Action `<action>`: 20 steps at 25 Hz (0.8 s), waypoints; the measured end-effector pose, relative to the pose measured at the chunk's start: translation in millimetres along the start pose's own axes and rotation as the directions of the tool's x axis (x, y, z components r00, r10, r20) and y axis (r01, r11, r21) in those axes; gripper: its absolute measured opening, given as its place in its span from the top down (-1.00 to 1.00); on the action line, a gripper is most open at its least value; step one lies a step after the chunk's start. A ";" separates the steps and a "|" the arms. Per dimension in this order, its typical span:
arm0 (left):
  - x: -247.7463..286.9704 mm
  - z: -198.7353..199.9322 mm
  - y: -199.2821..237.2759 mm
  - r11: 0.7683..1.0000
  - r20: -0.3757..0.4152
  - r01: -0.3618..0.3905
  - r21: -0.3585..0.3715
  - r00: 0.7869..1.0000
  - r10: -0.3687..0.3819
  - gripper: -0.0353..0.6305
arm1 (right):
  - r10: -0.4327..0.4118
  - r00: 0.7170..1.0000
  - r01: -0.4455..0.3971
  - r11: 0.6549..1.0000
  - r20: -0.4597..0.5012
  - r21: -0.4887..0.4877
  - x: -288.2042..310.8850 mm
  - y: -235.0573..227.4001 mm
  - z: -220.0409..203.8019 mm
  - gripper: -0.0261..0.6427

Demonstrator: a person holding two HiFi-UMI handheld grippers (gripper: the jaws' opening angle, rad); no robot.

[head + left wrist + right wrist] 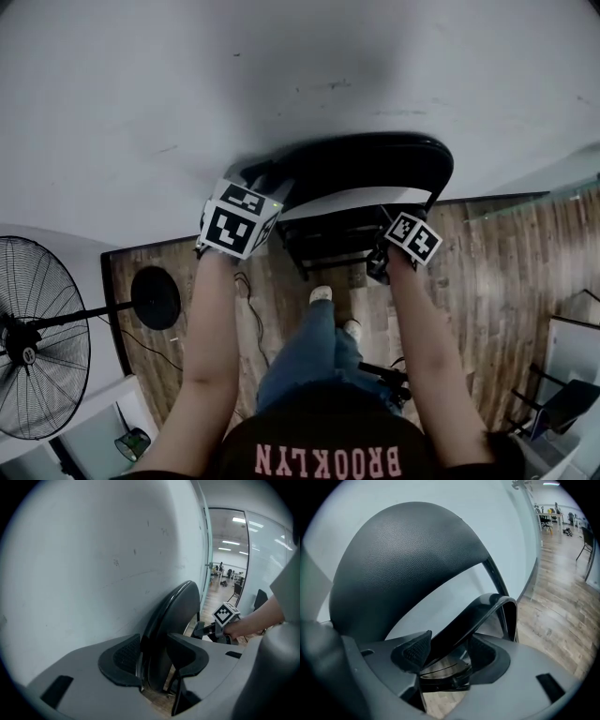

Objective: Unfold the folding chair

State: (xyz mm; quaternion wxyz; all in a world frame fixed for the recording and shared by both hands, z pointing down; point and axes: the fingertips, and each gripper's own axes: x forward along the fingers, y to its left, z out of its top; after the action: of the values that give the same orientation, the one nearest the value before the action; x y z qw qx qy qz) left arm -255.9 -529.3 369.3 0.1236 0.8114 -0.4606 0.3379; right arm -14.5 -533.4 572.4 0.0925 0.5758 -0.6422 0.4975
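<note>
Black folding chair, folded up, standing at the far edge of the wood floor, right by the white wall. Big padded back on top, thin black bars below it, a slit of white wall showing in between.

Left claw: pinching the left side edge of the chair's back, one dark pad on each side of the rim. Black and white marker cube on top of it in the head view.

Right claw: closed on the curved black rim just below the back, on the chair's right side. Rim pressed against the left pad, the other pad tight beside it.

Two bare arms reaching out from the bottom, one on each side of the chair. Between them, a leg in blue jeans and a light shoe on the floor, just in front of the chair.

Big standing fan near the left edge of the floor, its round black base close to the wall, a thin cable lying beside it. To the right of the chair, a glass wall with a long bright room behind it.
</note>
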 end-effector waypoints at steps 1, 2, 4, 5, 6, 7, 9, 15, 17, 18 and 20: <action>-2.6 -0.9 -2.6 1.000 0.005 0.000 -0.001 1.000 0.000 0.37 | 0.004 1.000 -0.004 1.000 0.005 -0.003 -2.7 -0.7 -1.7 0.18; -5.3 -1.8 -5.5 1.000 0.011 -0.002 -0.003 1.000 0.002 0.37 | 0.008 1.000 -0.008 1.000 0.008 -0.005 -5.6 -1.7 -3.3 0.19; -11.4 -3.4 -12.2 1.000 0.021 -0.010 -0.004 1.000 0.010 0.37 | 0.014 1.000 -0.014 1.000 0.009 -0.007 -11.9 -3.9 -6.4 0.19; -14.6 -4.2 -15.8 1.000 0.022 -0.015 -0.003 1.000 0.016 0.37 | 0.017 1.000 -0.016 1.000 0.009 -0.008 -15.2 -5.0 -8.1 0.19; -18.0 -5.3 -19.6 1.000 0.022 -0.021 -0.002 1.000 0.021 0.37 | 0.020 1.000 -0.020 1.000 0.011 -0.008 -18.7 -6.1 -10.1 0.19; -21.4 -6.6 -23.5 1.000 0.020 -0.026 -0.001 0.999 0.026 0.37 | 0.024 1.000 -0.024 1.000 0.013 -0.007 -22.2 -7.4 -12.6 0.19; -27.9 -9.0 -31.5 1.000 0.019 -0.031 0.000 0.999 0.031 0.37 | 0.033 0.999 -0.033 0.999 0.016 -0.007 -29.1 -10.5 -17.5 0.19; -48.5 -16.2 -57.1 0.999 0.024 -0.039 0.015 0.999 0.039 0.37 | 0.033 0.999 -0.033 0.999 0.015 -0.001 -50.4 -20.3 -30.1 0.19; -55.9 -18.9 -65.3 0.999 0.030 -0.042 0.022 0.999 0.041 0.37 | 0.033 0.999 -0.034 0.999 0.012 0.005 -57.3 -22.9 -35.0 0.19; -59.5 -20.0 -69.4 0.999 0.035 -0.043 0.025 0.999 0.042 0.37 | 0.035 0.999 -0.035 0.999 0.010 0.008 -60.7 -24.4 -37.4 0.19; -66.2 -22.3 -78.4 0.999 0.042 -0.044 0.031 0.998 0.043 0.37 | 0.039 0.999 -0.040 0.999 0.008 0.013 -67.9 -27.9 -41.8 0.19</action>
State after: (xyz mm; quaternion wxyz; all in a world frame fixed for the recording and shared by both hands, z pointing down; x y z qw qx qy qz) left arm -223.4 -431.3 350.6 0.0940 0.8098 -0.4752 0.3310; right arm 11.5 -453.8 560.7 0.0764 0.5654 -0.6505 0.5013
